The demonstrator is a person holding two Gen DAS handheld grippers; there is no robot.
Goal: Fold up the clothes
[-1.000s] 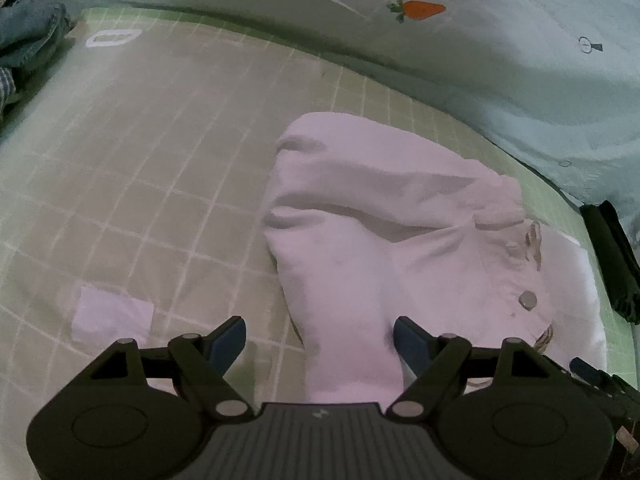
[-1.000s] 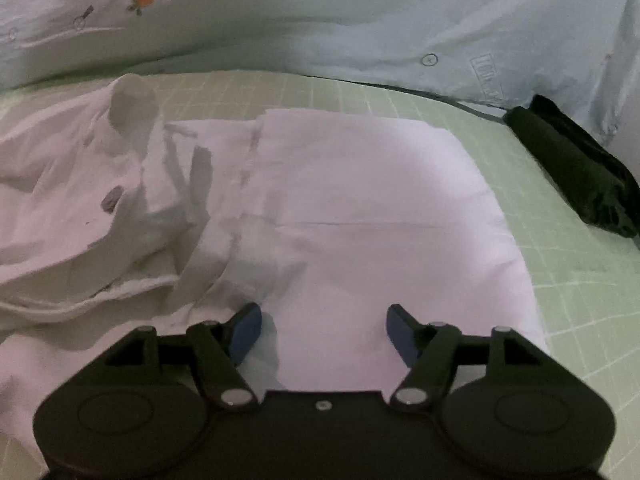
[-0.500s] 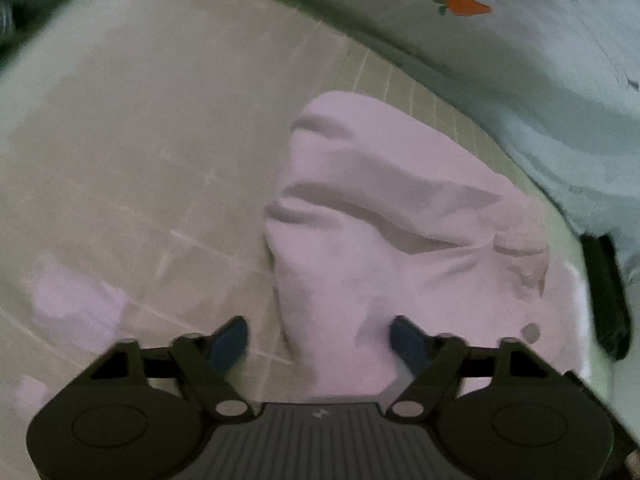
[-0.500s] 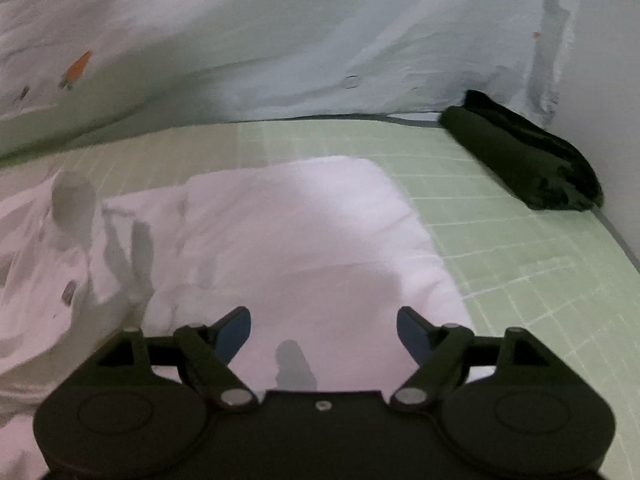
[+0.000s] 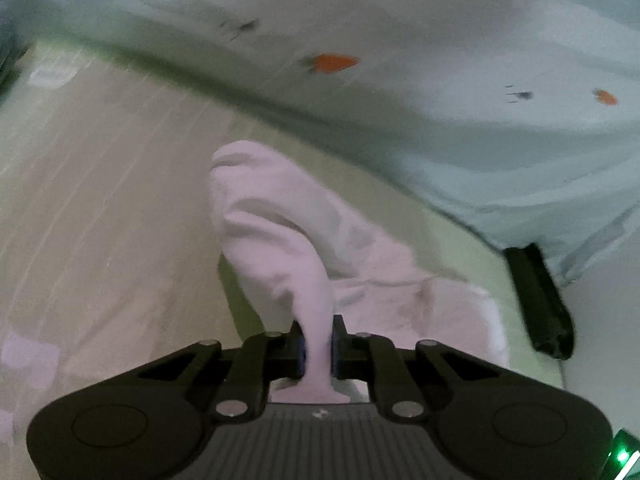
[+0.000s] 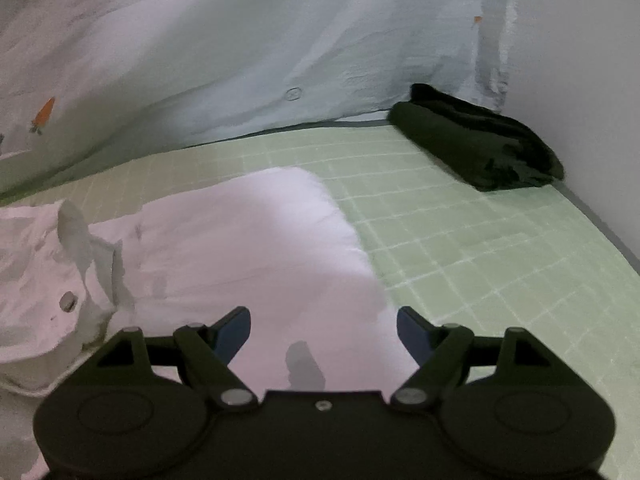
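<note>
While jaws close, left gripper (image 5: 319,350) lifts garment (image 5: 280,240).

Left view motion-blurred, mat grid (image 5: 100,168) smeared (indistinct)

A: Garment (image 6: 248,240): pale pink, plain; one small grey button (image 6: 69,301) on the crumpled part.

B: Under the garment: mat (image 6: 460,248), light green, ruled with a white grid. In the blurred left wrist view, tinted beige to the garment's left.

A: Behind the garment: sheet (image 6: 240,48), pale blue-grey, dotted with orange carrots (image 6: 44,114) and small dark outline motifs.

B: Right of the garment, at the mat's far corner: folded bundle (image 6: 476,148), very dark, near black.

A: Grippers: black bodies; blue pads (image 6: 234,330) on the fingers.
</note>
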